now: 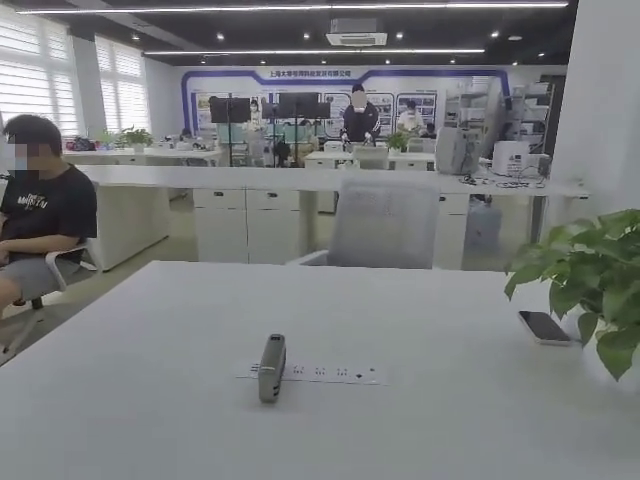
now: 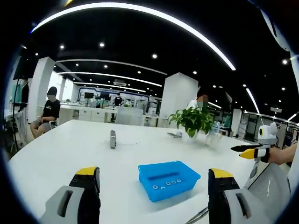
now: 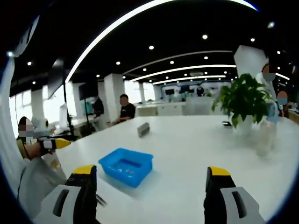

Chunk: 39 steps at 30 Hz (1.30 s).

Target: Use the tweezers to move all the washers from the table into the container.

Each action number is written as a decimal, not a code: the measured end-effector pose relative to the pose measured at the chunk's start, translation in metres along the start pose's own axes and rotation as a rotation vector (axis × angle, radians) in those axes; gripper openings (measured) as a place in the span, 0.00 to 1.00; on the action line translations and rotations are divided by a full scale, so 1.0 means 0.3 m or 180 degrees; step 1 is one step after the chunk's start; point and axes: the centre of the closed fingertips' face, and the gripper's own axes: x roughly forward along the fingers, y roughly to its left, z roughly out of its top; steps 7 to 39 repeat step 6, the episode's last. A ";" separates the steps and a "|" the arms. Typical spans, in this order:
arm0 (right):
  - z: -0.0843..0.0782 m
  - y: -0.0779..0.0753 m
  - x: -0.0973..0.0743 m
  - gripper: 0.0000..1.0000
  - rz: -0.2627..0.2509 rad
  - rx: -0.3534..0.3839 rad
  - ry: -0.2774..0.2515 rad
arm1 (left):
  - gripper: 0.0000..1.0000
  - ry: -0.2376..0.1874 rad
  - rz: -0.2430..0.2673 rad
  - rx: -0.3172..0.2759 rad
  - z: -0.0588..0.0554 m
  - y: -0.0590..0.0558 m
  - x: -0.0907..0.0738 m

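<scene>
A blue container point(image 2: 168, 179) stands on the white table point(image 2: 70, 154) ahead of my left gripper point(image 2: 153, 173), whose jaws are wide apart and hold nothing. Several washers point(image 2: 169, 184) lie inside the container. A thin metal pair of tweezers point(image 2: 198, 215) lies on the table by the left gripper's right jaw. From the other side, my right gripper point(image 3: 149, 171) is open and empty, facing the same blue container point(image 3: 126, 166) with small washers point(image 3: 124, 171) in it. Each gripper is seen by the other: the right gripper point(image 2: 246, 150) and the left gripper point(image 3: 52, 143), both held in the air beside the table.
A grey oblong device point(image 1: 271, 367) lies by a socket panel point(image 1: 320, 373) in mid-table. A phone point(image 1: 545, 327) and a potted plant point(image 1: 595, 280) sit at the right edge. A seated person point(image 1: 40, 215) is at far left; an office chair point(image 1: 383, 222) stands behind the table.
</scene>
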 end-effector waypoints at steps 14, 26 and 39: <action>-0.018 0.012 0.005 0.94 0.0028 -0.0052 0.0089 | 0.99 -0.0073 -0.0124 0.0068 0.011 -0.030 0.001; -0.018 0.012 0.005 0.94 0.0028 -0.0052 0.0089 | 0.99 -0.0073 -0.0124 0.0068 0.011 -0.030 0.001; -0.018 0.012 0.005 0.94 0.0028 -0.0052 0.0089 | 0.99 -0.0073 -0.0124 0.0068 0.011 -0.030 0.001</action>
